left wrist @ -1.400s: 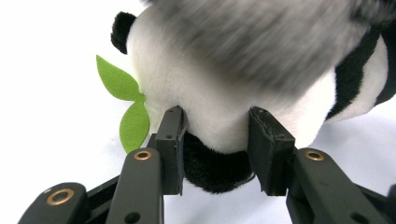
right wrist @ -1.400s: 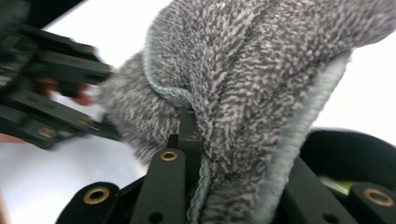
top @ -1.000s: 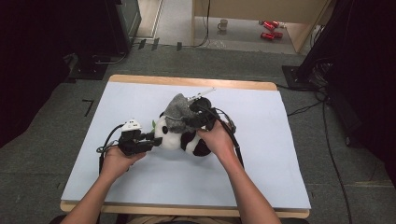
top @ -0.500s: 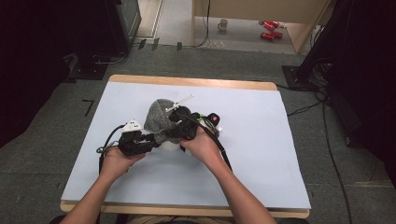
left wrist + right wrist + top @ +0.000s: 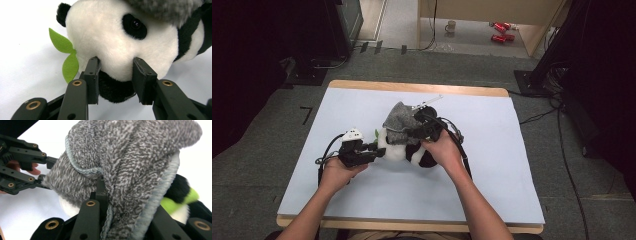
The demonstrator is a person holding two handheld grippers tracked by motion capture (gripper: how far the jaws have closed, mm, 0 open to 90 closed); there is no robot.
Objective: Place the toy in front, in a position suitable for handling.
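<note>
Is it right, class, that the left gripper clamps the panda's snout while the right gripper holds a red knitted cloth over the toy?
One detail is wrong: the cloth is grey, not red, as the right gripper view shows. The rest stands: the left gripper clamps the panda at its snout, and the right gripper holds the cloth over the toy.

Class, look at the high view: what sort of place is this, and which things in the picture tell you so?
Probably a lab or workshop set up for recording. A white-topped table stands on grey carpet, cables trail across the floor, and dark equipment racks stand at the sides.
</note>
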